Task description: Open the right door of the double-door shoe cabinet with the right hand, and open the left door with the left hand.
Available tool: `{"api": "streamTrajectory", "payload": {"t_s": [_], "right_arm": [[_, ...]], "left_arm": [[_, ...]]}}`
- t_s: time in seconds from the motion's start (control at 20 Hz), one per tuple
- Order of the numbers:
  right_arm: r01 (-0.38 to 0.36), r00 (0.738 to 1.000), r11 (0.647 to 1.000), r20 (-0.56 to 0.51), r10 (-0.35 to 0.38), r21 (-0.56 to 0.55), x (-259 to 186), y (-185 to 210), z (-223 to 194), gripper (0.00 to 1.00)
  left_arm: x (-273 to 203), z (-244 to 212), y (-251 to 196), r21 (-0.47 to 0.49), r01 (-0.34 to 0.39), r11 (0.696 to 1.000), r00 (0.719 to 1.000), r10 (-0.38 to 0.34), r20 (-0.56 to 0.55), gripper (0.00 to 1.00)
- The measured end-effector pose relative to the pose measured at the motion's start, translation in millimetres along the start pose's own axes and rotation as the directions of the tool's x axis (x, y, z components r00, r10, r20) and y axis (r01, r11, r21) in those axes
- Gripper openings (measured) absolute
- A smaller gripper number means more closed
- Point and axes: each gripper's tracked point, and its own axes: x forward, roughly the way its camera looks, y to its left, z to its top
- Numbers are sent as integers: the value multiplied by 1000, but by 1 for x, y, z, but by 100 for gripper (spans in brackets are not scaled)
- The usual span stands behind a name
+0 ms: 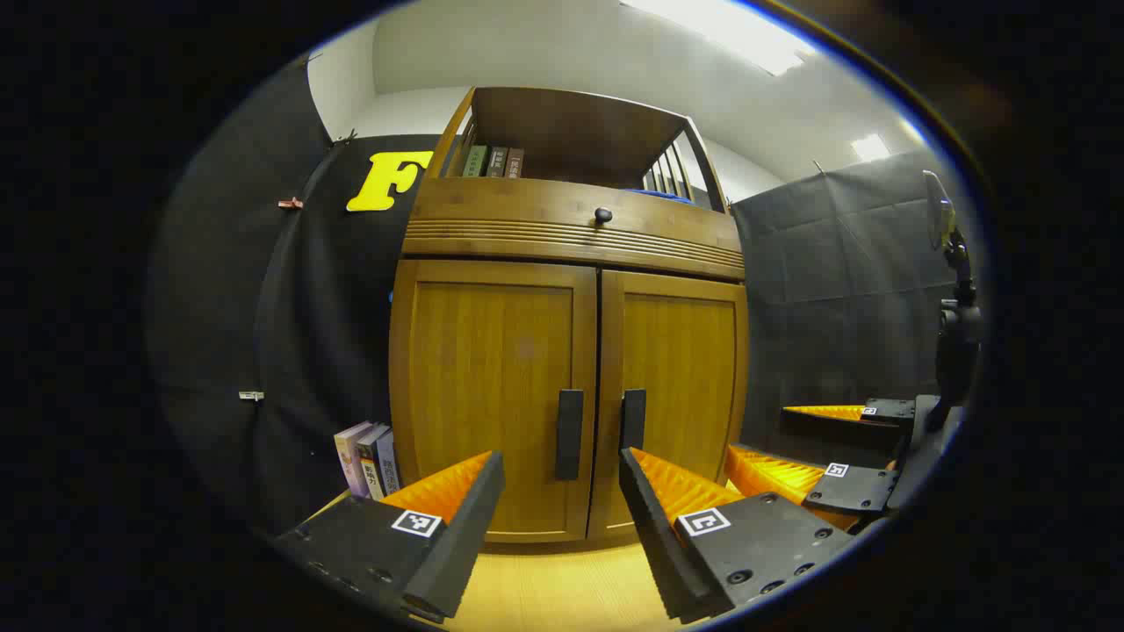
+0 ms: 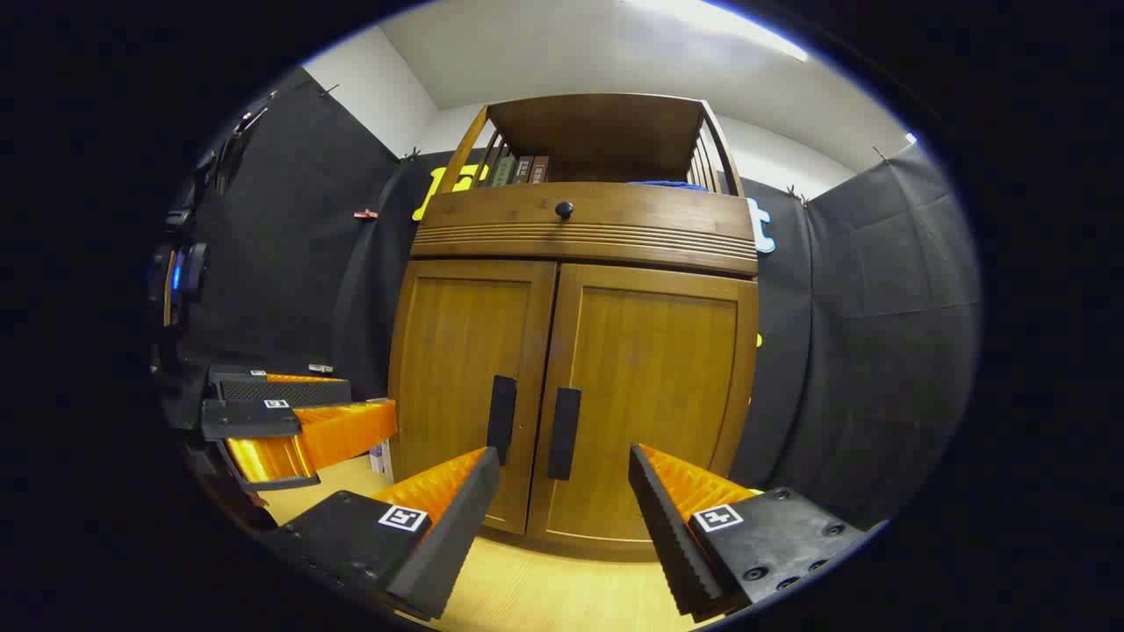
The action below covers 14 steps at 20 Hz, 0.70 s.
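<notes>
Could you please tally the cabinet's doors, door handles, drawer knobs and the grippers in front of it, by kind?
Doors: 2, left door and right door, both closed
Door handles: 2, left handle and right handle
Drawer knobs: 1, knob
Grippers: 2, left gripper and right gripper, both open
Total: 7

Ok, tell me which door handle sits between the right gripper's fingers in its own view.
The right door's handle: it shows in the gap of the open right gripper; the left door's handle stands just above the left finger.
</notes>
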Motion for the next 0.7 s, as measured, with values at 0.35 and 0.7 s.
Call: {"api": "streamTrajectory", "payload": {"t_s": [0.35, 0.7], "right_arm": [[-8, 1000, 1000, 2, 8, 15, 11, 3, 0, 94], [-10, 1000, 1000, 8, 10, 24, 22, 2, -1, 94]], "left_arm": [[1, -2, 6, 19, -9, 1000, 1000, 9, 1, 81], [7, -3, 9, 22, -5, 1000, 1000, 5, -8, 82]]}}
